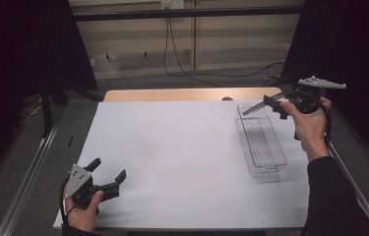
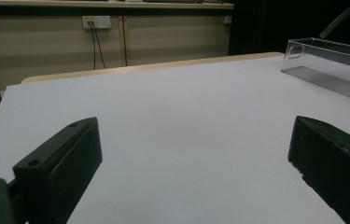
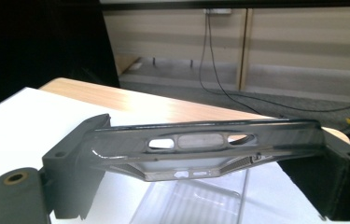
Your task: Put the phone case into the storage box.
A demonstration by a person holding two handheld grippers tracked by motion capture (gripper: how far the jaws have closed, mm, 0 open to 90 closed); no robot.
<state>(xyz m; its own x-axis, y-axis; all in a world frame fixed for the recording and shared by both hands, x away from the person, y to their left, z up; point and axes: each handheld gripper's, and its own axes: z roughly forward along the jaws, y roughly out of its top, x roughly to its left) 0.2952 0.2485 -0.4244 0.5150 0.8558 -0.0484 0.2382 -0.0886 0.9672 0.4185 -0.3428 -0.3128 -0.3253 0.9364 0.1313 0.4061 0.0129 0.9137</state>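
Observation:
My right gripper (image 1: 279, 104) is raised above the far end of a clear plastic tray (image 1: 266, 169) at the right of the table. It is shut on a dark, flat, slotted plate (image 1: 258, 107) that sticks out to the left. In the right gripper view the plate (image 3: 200, 142) spans crosswise between the two jaws of that gripper (image 3: 205, 156), with the tray (image 3: 196, 200) below it. My left gripper (image 1: 108, 168) rests low at the table's front left, open, nothing between its jaws. The left gripper view has that gripper (image 2: 191, 163) facing bare white sheet, the tray (image 2: 331, 60) at far right.
A white sheet (image 1: 172, 157) covers most of the wooden table (image 1: 172, 94). The tray looks empty. Black cables (image 1: 182, 69) hang from a wall socket and trail on the floor behind. Dark curtains stand at both sides, and a metal rail (image 1: 29, 172) runs along the left.

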